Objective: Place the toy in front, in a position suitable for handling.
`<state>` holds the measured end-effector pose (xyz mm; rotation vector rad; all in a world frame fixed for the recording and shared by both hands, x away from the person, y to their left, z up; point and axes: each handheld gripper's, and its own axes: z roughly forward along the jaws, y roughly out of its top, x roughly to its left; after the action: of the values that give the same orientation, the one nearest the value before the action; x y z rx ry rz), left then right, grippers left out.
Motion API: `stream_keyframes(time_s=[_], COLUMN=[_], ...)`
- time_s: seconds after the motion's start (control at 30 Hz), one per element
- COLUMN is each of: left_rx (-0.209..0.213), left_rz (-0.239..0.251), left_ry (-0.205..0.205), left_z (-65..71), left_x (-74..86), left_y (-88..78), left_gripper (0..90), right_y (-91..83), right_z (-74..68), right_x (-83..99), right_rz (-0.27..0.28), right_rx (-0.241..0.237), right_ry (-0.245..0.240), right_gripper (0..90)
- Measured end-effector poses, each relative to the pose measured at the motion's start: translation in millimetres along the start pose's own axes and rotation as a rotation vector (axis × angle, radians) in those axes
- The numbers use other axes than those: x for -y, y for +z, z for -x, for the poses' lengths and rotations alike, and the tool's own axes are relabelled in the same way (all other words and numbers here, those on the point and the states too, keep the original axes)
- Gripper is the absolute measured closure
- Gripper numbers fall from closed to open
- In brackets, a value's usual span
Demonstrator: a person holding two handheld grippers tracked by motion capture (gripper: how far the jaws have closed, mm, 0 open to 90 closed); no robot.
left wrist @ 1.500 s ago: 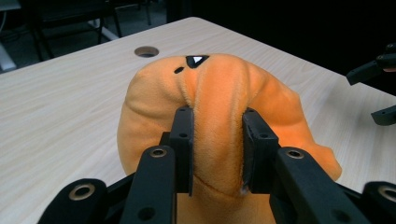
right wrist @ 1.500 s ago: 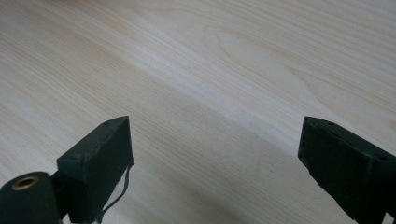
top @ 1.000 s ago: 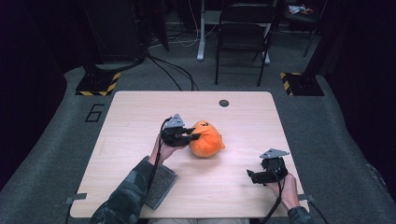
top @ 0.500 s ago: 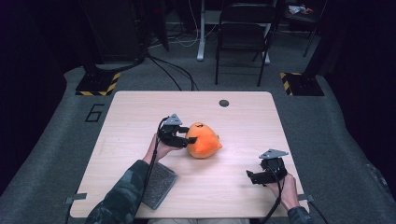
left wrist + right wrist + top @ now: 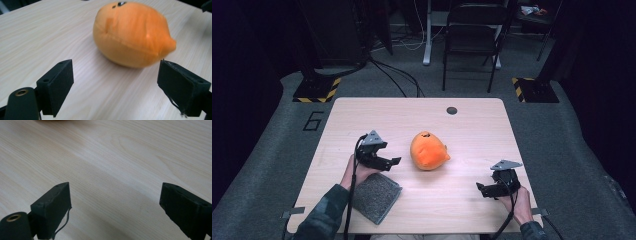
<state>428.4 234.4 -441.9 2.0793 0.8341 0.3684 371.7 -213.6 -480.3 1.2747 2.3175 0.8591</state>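
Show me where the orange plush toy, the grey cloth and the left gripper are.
orange plush toy [image 5: 428, 151], high view, middle of its body.
grey cloth [image 5: 375, 196], high view, its centre.
left gripper [image 5: 393, 163], high view, between its open jaw tips.

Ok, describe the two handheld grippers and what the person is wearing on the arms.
Both the left gripper and right gripper are black, each topped by a grey three-cornered plate and trailing a black cable. Their jaws are blocky, with flat black pads. The sleeves are dark and patterned.

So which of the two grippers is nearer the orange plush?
The left gripper, open just left of the orange plush; the right gripper sits farther off near the table's front edge.
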Motion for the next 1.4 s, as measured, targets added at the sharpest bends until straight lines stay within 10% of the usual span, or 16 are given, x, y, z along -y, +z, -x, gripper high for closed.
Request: stream_keyframes(time_s=[0.73, 0.97, 1.23, 1.4], left_rx=[-0.123, -0.119, -0.075, -0.081], left_rz=[-0.286, -0.302, -0.291, -0.260], left_ry=[-0.035, -0.034, 0.009, 0.041], left_z=[21.2, 26.3, 33.9, 37.3], left_x=[90.5, 96.8, 95.9, 96.2], left_y=[-22.7, -17.3, -20.9, -19.5], left_gripper=[13.2, 27.4, 70.1, 75.6], right_y=[-1.1, -0.5, 0.1, 1.3], right_z=[4.1, 4.8, 3.0, 4.4], right_x=[3.9, 4.9, 5.0, 5.1], right_rz=[0.004, -0.002, -0.001, -0.006], right_rx=[0.013, 0.009, 0.006, 0.011], right_ry=[0.001, -0.002, -0.009, 0.007], right_gripper=[9.6, 9.9, 10.6, 11.0])
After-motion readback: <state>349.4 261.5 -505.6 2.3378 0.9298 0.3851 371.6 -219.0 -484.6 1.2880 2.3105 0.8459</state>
